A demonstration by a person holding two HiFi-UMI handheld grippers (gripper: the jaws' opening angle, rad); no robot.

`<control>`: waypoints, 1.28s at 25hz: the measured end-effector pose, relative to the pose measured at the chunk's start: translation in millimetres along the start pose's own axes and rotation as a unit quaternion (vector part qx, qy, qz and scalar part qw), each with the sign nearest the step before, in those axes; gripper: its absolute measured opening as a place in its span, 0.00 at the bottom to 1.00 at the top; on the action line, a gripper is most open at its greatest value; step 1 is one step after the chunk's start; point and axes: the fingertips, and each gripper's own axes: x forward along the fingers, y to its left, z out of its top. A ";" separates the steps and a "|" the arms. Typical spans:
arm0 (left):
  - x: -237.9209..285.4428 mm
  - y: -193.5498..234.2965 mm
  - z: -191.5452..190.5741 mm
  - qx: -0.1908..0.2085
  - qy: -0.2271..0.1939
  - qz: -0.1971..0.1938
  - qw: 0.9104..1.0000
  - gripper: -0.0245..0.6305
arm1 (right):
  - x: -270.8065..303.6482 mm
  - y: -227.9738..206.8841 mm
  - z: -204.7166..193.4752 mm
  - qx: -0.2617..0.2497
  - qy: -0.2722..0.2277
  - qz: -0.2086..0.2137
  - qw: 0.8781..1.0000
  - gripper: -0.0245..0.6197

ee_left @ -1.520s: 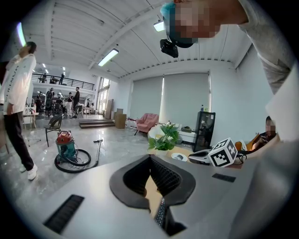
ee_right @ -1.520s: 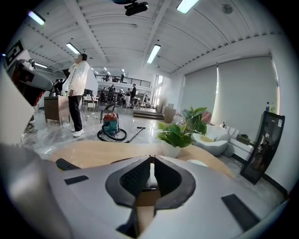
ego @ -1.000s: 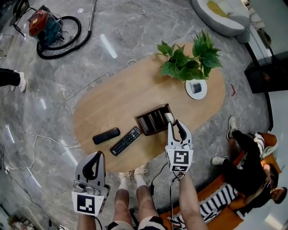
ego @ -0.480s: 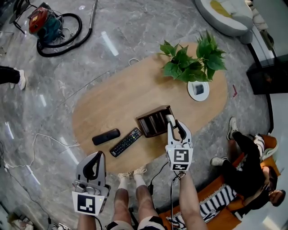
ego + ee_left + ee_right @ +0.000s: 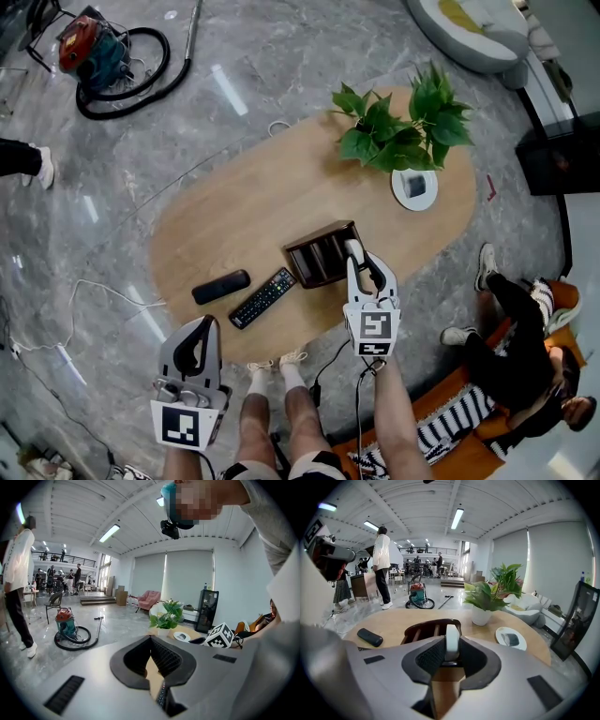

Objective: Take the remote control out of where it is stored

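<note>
white slim remote control [image 5: 451, 641] stands upright in the end slot of a dark brown wooden slotted holder [image 5: 319, 251], near the front edge of the oval light wooden table [image 5: 244, 206]. right gripper [image 5: 364, 262] reaches down to it from the near side, and its ribbed black pads sit against both flat sides of the remote's upper end; the jaws have just been opening slightly, with the remote between them. left gripper [image 5: 199, 328] hangs off the table's near edge, well apart from the holder, its jaws drawn together at the tips and holding nothing. left of the holder lie a long black button remote [image 5: 263, 295] and a small black oblong case [image 5: 221, 285]. at the far end stand a leafy green potted plant [image 5: 394, 127] and a round white dish [image 5: 413, 187].
</note>
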 end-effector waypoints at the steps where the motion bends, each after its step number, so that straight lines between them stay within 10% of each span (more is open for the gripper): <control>1: -0.2 -0.7 0.1 -0.002 0.000 -0.001 1.000 0.04 | 0.1 -0.1 0.1 0.001 0.000 0.001 1.000 0.17; 32: -34.6 1.1 12.8 0.010 -0.015 0.020 1.000 0.04 | -32.9 1.1 37.4 -0.031 -0.035 -0.009 0.999 0.17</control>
